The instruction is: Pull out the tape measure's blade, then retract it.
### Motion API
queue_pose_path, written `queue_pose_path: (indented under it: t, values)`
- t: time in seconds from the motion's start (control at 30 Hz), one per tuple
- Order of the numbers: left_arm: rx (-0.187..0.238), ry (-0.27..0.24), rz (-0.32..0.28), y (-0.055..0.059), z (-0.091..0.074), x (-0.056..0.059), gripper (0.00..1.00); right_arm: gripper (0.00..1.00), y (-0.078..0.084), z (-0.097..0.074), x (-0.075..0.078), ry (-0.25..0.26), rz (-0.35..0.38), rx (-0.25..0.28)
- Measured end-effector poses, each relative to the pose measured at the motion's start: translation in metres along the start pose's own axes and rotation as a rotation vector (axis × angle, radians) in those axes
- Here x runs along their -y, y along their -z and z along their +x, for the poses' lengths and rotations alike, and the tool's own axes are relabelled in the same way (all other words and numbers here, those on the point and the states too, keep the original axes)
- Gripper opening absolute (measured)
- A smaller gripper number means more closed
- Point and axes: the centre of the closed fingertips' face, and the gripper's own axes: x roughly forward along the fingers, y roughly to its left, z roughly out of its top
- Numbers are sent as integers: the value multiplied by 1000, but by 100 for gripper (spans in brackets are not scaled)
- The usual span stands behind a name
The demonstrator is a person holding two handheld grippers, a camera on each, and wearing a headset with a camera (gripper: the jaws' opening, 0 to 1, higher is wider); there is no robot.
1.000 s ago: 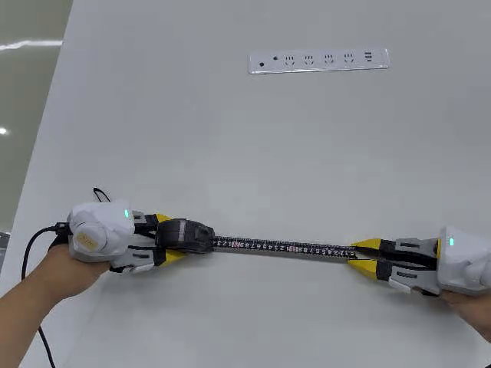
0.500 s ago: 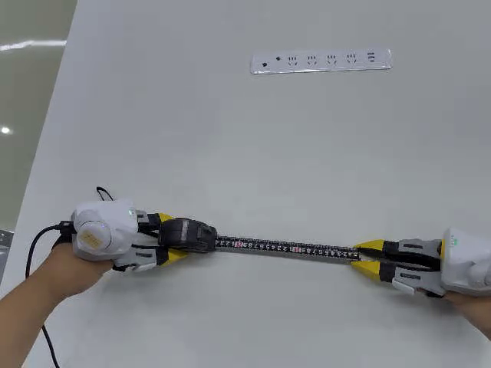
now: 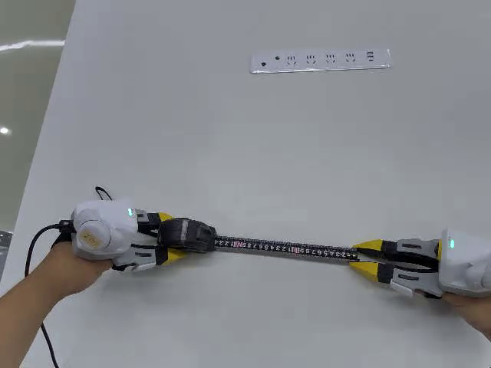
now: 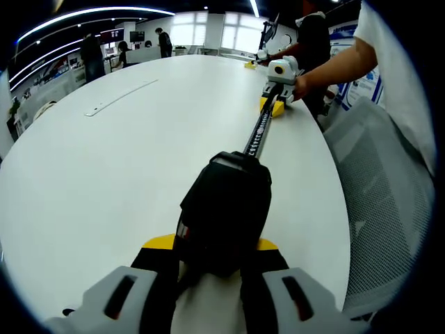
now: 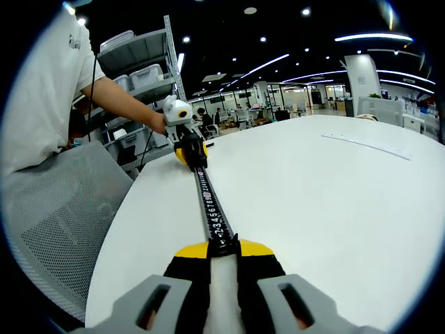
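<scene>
The black tape measure case [image 3: 186,234] lies on the white table [image 3: 230,138] at the left, and my left gripper [image 3: 173,236] is shut on it. In the left gripper view the case [image 4: 226,209] sits between the yellow-tipped jaws. Its dark numbered blade [image 3: 284,248] runs out to the right, low over the tabletop. My right gripper [image 3: 364,254] is shut on the blade's end. Seen from the right gripper view, the blade [image 5: 211,207] stretches away from my right gripper [image 5: 222,252] to the case [image 5: 191,154].
A white power strip [image 3: 320,60] lies flat at the far side of the table. A black cable [image 3: 34,253] trails from the left hand off the table's left edge. A mesh chair [image 4: 386,202] stands by the near edge.
Almost nothing has moved. Both grippers keep their hold, and the blade stays drawn out at about the same length; the head camera has shifted slightly.
</scene>
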Motion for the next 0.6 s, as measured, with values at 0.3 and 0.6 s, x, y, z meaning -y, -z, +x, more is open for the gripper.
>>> queue_pose_path:
  t: [0.3,0.6]
  values:
    - [-28,-2,8,-1,1,0,31,13,-2,1,-1,11,-5,-18]
    - [-29,-21,10,1,0,-1,32,14,-3,2,-4,23,10,-22]
